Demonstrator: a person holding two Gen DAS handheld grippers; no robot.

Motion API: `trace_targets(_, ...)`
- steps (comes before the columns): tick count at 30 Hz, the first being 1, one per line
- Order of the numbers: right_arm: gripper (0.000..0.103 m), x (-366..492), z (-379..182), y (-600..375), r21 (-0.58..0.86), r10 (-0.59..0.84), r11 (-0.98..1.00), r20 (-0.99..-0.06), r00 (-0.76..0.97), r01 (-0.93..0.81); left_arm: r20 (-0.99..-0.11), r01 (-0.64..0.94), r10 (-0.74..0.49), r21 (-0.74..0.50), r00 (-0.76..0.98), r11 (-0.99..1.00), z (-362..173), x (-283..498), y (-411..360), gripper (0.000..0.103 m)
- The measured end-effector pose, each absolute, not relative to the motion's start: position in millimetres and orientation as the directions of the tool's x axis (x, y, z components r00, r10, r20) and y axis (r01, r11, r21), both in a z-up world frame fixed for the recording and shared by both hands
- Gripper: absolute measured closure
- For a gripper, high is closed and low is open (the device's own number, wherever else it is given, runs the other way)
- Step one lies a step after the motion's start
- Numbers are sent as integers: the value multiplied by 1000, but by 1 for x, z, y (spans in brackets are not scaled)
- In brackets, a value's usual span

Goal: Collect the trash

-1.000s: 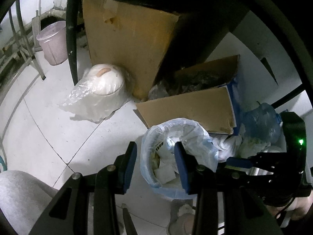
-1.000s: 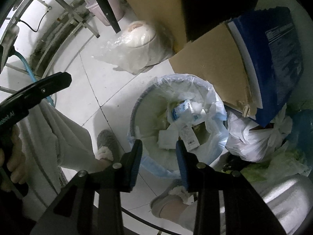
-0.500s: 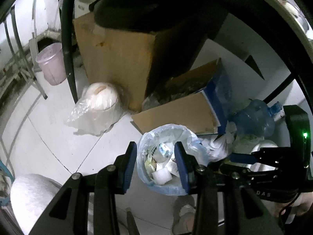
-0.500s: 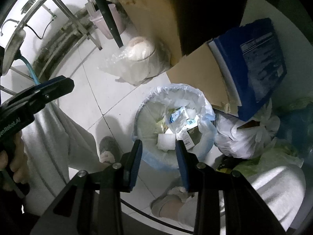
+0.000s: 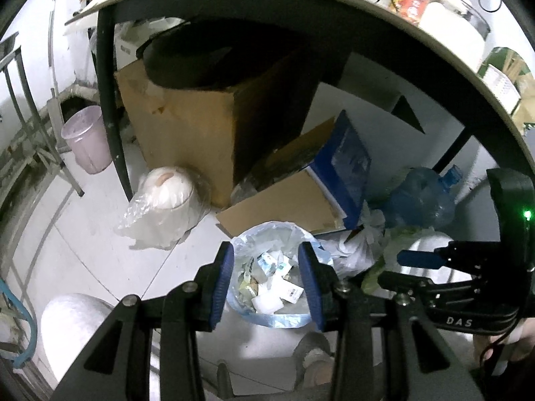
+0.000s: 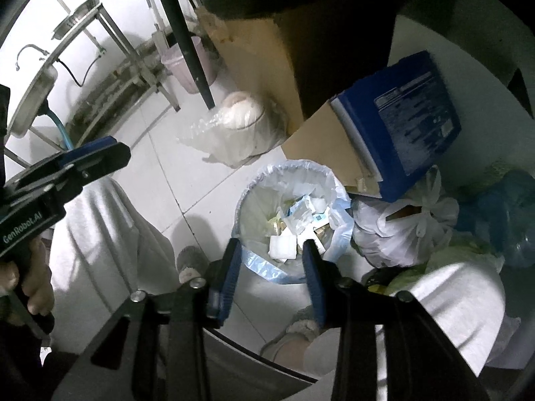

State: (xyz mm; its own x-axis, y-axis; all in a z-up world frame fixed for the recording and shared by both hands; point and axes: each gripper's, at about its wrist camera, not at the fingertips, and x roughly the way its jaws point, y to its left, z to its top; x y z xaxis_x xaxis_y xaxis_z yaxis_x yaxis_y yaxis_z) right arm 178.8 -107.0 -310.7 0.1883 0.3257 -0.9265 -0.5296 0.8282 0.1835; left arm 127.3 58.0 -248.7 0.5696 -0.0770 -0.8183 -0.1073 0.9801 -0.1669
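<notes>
A small bin with a pale blue liner (image 5: 272, 234) stands on the floor under a table, holding paper scraps and wrappers (image 5: 271, 277). It also shows in the right wrist view (image 6: 294, 173), with the scraps (image 6: 301, 224) inside. My left gripper (image 5: 264, 280) is open and empty, well above the bin. My right gripper (image 6: 271, 267) is open and empty, also above the bin. The right gripper appears at the right of the left wrist view (image 5: 421, 259); the left gripper appears at the left of the right wrist view (image 6: 90, 157).
A large cardboard box (image 5: 187, 133), a flattened blue carton (image 5: 347, 163), a bagged white pot (image 5: 164, 197), a tied white bag (image 6: 398, 227), a blue water bottle (image 5: 418, 197) and a pink bucket (image 5: 87, 143) surround the bin. A black table leg (image 5: 110, 100) stands left. My legs are below.
Both grippers have risen and pulled back from the bin, which now looks smaller. The table edge and items on top have come into the left wrist view.
</notes>
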Motion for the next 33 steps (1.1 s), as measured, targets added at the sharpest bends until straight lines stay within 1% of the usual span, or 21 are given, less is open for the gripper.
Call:
trace_targets(1,62,176,-306,-110,184,331,829,-923,197,-528,-814,-103,-80,-169,576,980,-245,125,56,57)
trace_targets(8,62,160,-273,-130,178,358,835,-895,268,-520,-785,-55,-89,-155,613,986,-214,113,40,55)
trace_targets(10,62,156,-263,-135,177,364,837,-886,286,-518,-774,-45,-93,-155,626,987,-205,111,36,50)
trace_targets(11,61,153,-258,-138,175,367,838,-882,295,-517,-766,-39,-95,-154,636,987,-199,109,34,49)
trace_targets(14,54,147,-241,-147,169,376,841,-866,330,-514,-746,-27,-94,-149,659,988,-185,105,27,44)
trace_targets(16,51,144,-231,-152,168,382,843,-856,349,-511,-733,-22,-93,-146,674,989,-175,101,23,38)
trace_targets(18,44,141,-221,-158,171,391,844,-845,365,-508,-719,-23,-73,-123,692,992,-166,98,17,32)
trace_targets(19,42,140,-216,-160,172,395,845,-839,375,-506,-708,-19,-70,-117,703,993,-160,95,14,29)
trace_targets(23,33,132,-195,-169,164,402,851,-815,418,-499,-682,3,-92,-130,726,992,-144,89,6,23)
trace_targets(26,30,127,-176,-178,160,410,856,-790,456,-492,-658,15,-78,-101,749,995,-131,83,-1,20)
trace_targets(29,24,122,-158,-185,150,413,862,-763,497,-485,-636,28,-77,-86,768,996,-119,77,-5,16)
trace_targets(31,22,119,-143,-191,146,417,864,-743,524,-482,-623,30,-73,-79,779,996,-112,75,-6,8)
trace_targets(33,20,116,-130,-195,139,419,867,-724,547,-479,-602,33,-69,-71,795,997,-102,71,-8,5)
